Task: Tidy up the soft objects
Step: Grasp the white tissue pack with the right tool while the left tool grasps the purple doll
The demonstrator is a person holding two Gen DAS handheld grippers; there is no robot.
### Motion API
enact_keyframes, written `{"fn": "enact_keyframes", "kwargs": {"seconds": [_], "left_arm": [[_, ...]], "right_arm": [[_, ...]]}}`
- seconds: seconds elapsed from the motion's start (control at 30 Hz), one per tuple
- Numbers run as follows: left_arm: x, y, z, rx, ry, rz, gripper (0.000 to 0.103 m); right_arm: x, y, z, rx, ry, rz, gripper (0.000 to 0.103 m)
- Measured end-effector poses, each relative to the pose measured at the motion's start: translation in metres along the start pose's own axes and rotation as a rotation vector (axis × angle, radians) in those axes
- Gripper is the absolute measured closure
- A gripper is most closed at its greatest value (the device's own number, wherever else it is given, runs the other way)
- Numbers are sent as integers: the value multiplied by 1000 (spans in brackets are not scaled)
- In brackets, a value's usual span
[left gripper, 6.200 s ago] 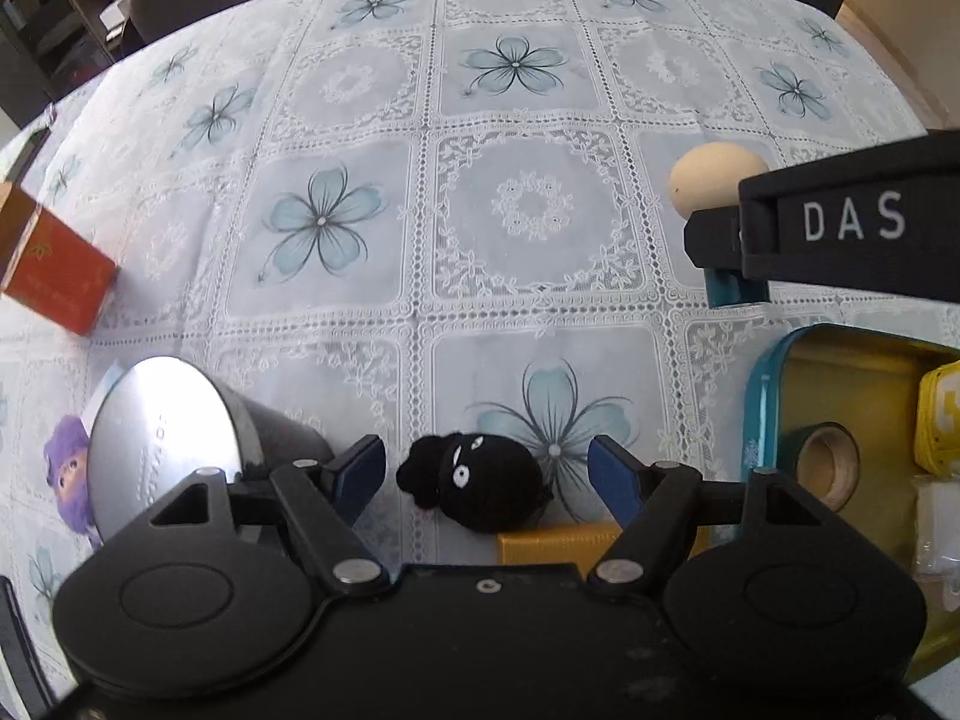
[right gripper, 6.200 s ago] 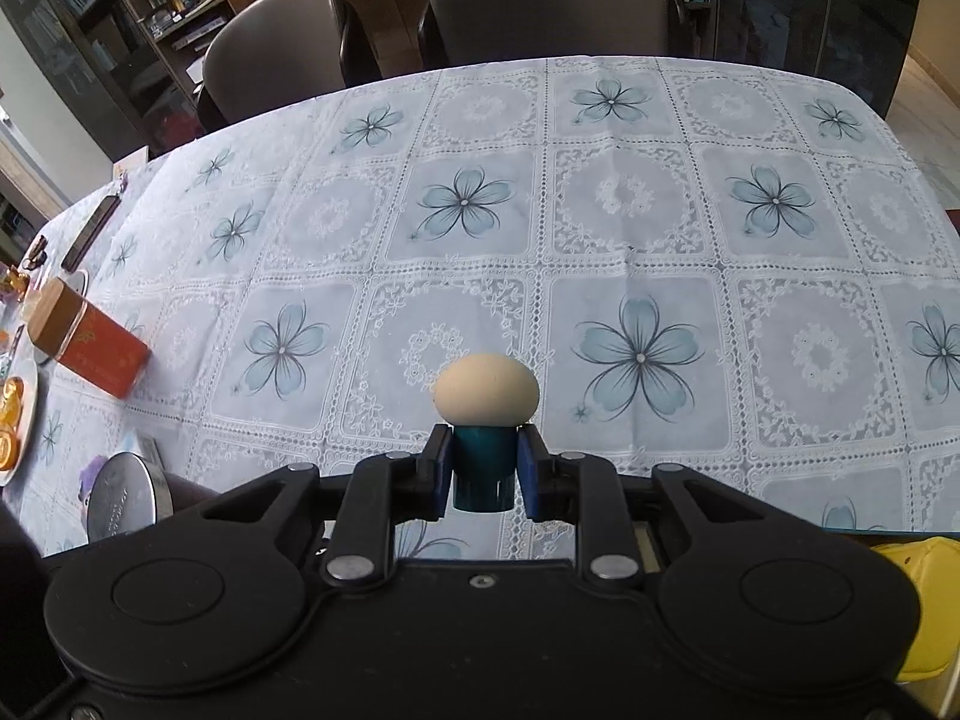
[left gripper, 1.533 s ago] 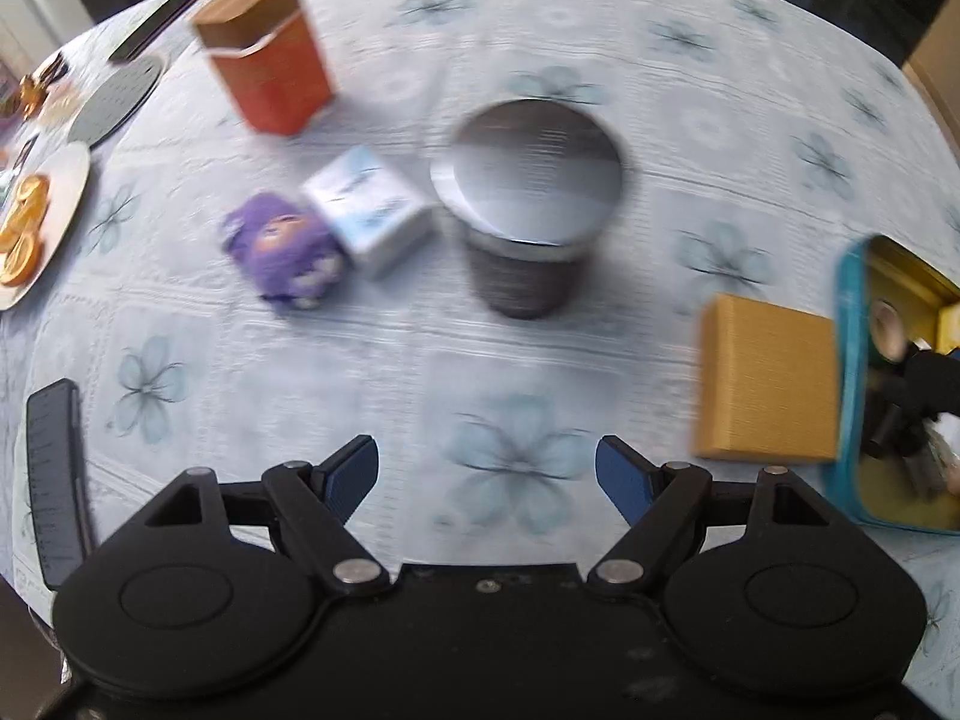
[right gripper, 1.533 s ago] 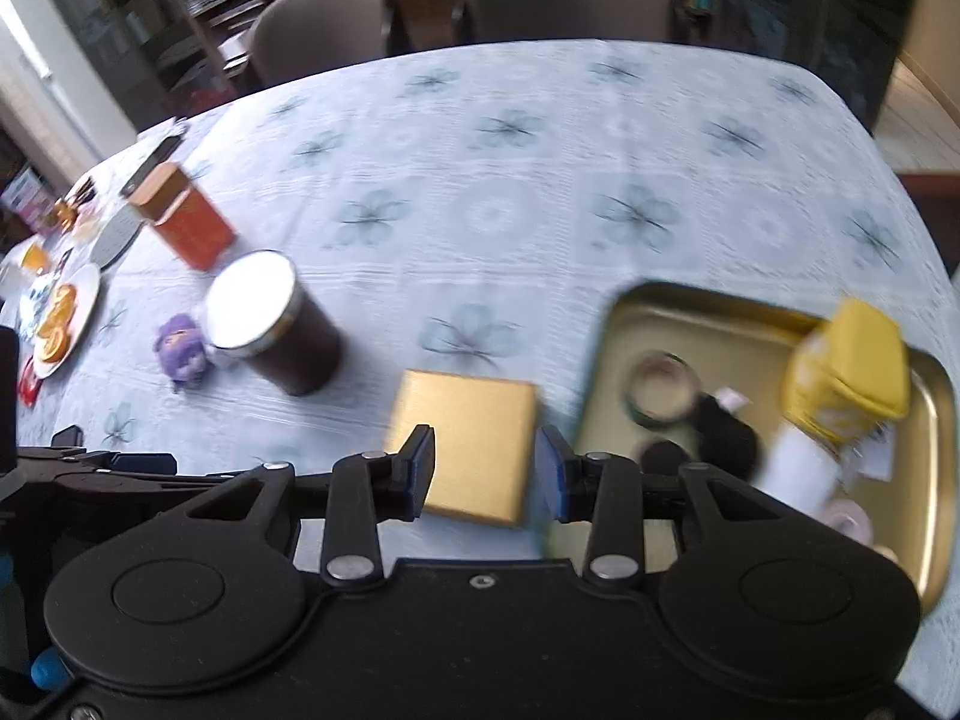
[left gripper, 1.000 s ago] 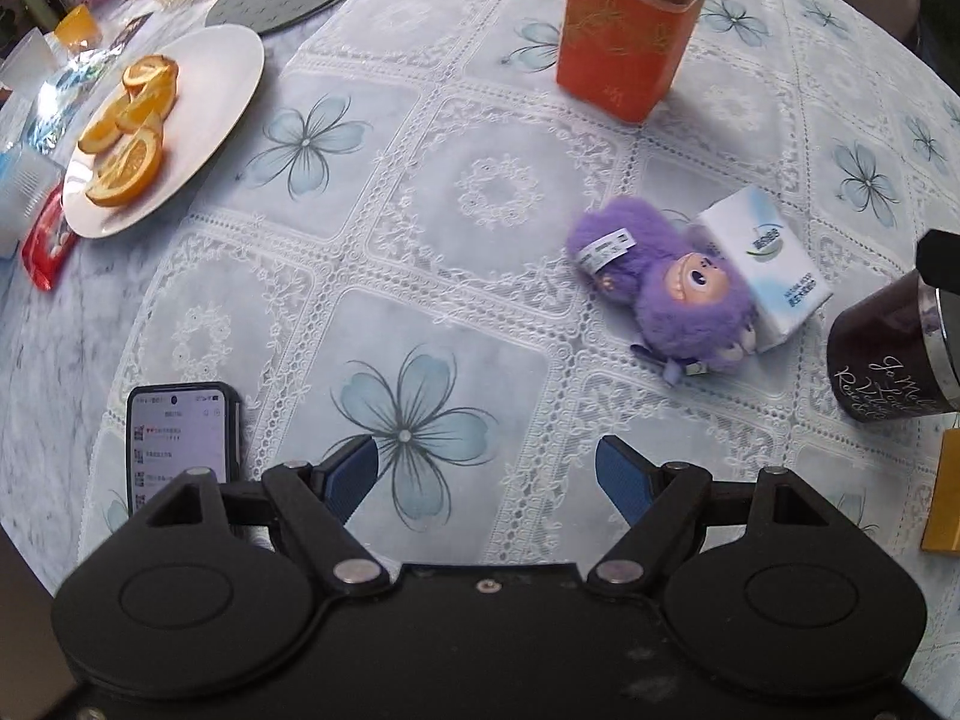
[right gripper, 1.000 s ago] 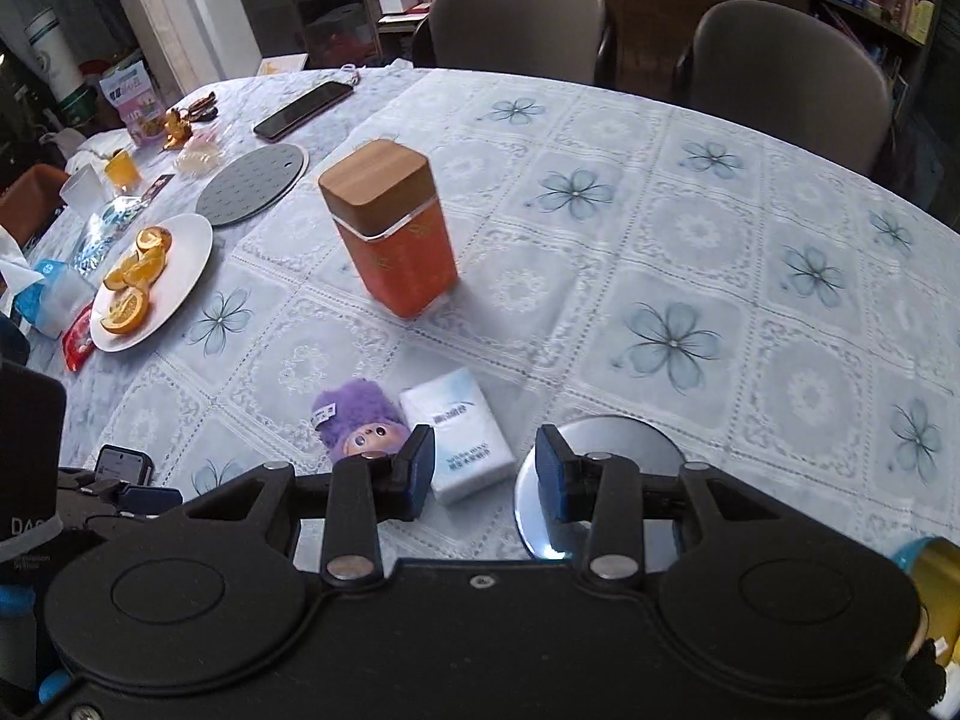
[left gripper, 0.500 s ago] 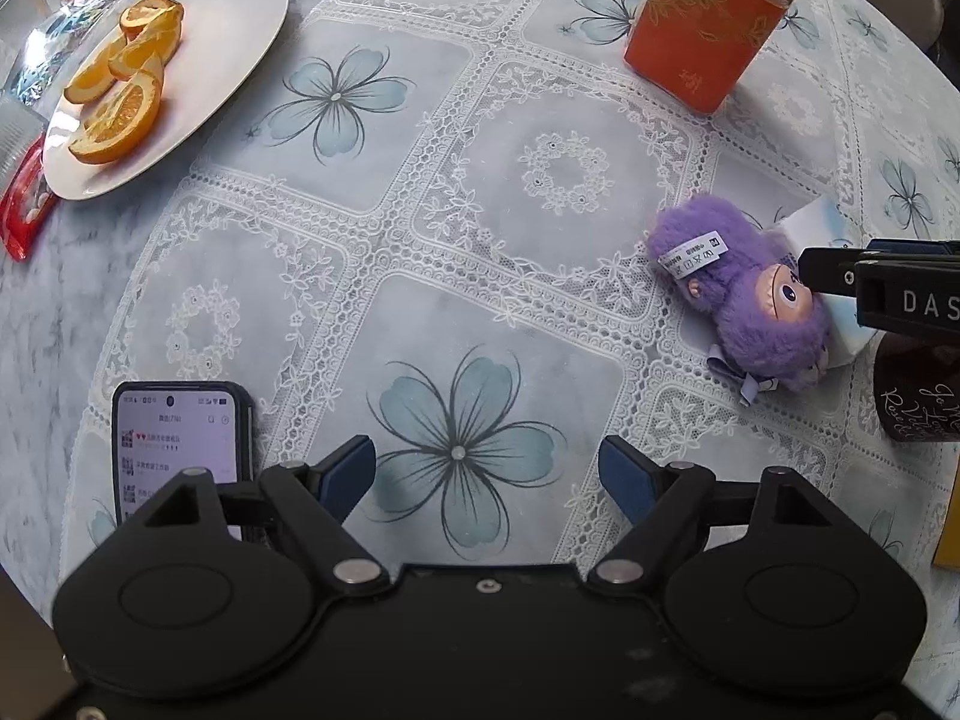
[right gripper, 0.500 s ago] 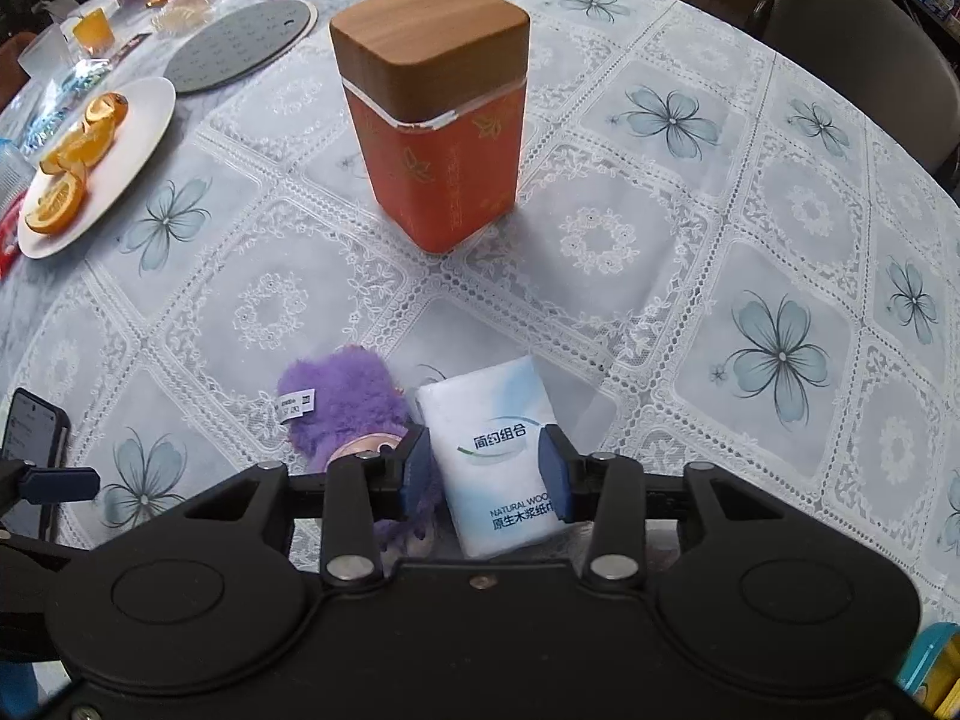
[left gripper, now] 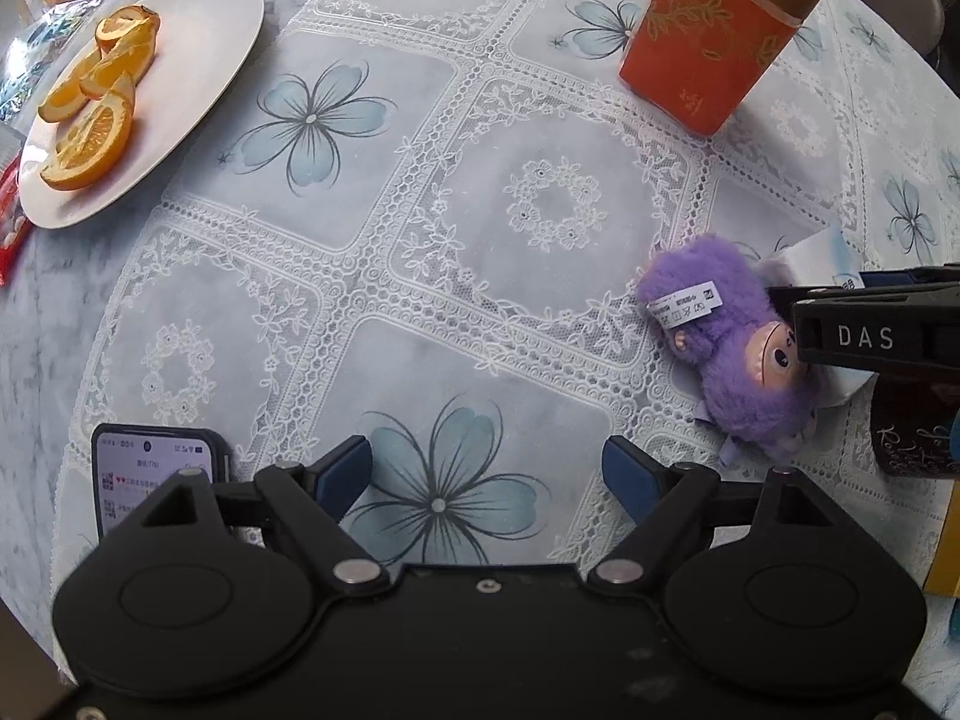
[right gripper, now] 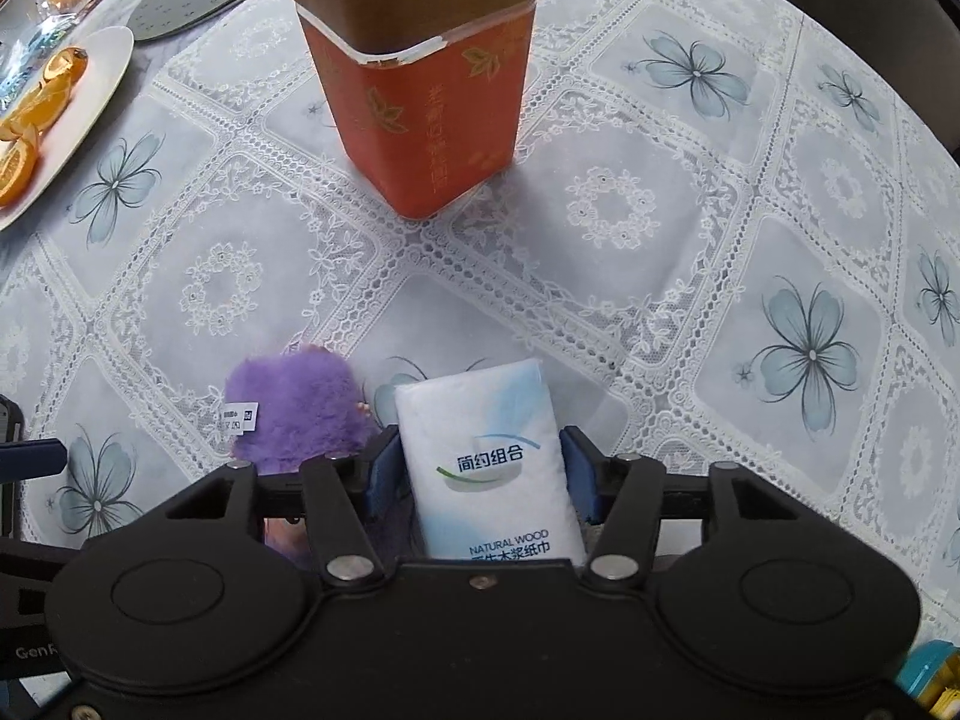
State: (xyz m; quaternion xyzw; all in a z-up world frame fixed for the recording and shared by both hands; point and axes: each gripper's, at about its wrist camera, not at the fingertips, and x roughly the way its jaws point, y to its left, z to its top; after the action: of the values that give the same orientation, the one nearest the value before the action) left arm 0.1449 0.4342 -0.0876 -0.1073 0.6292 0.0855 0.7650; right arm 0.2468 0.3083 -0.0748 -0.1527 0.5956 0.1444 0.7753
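Right gripper [right gripper: 474, 474] is straddling the tissue pack [right gripper: 486, 456] lying on the bench [right gripper: 630, 312] beside the purple plush [right gripper: 294, 414], jaws just widening, not yet pinching; centring before closing looks wise; left gripper [left gripper: 487, 474] is hovering released.

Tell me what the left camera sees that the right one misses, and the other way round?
Only the left view shows the phone, the dark cup, the toy's face and the open, empty left gripper. Only the right view shows the tissue pack's printed front between the right gripper's just-widened jaws, and a chair. Both show the purple plush toy, orange tin, plate of orange slices and flowered tablecloth.
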Motion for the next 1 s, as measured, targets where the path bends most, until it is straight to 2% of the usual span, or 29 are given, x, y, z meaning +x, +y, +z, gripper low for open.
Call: {"fn": "enact_keyframes", "kwargs": {"seconds": [0.1, 0.2, 0.43, 0.73, 0.9, 1.0], "left_arm": [[-6, -8, 9, -7, -17, -38, 19], [-11, -22, 18, 0, -39, -75, 13], [-6, -62, 35, 28, -67, -118, 4], [26, -96, 43, 66, -9, -81, 2], [34, -110, 46, 101, -31, -4, 9], [31, -109, 46, 96, -43, 10, 22]], "right_arm": [[-10, -7, 0, 39, -39, -3, 50], [-31, -19, 0, 104, -106, 24, 50], [-74, -47, -1, 242, -220, 65, 50], [-86, -60, -17, 297, -245, 66, 50], [-93, -59, -20, 308, -267, 59, 50], [-97, -61, -21, 314, -282, 60, 50]]}}
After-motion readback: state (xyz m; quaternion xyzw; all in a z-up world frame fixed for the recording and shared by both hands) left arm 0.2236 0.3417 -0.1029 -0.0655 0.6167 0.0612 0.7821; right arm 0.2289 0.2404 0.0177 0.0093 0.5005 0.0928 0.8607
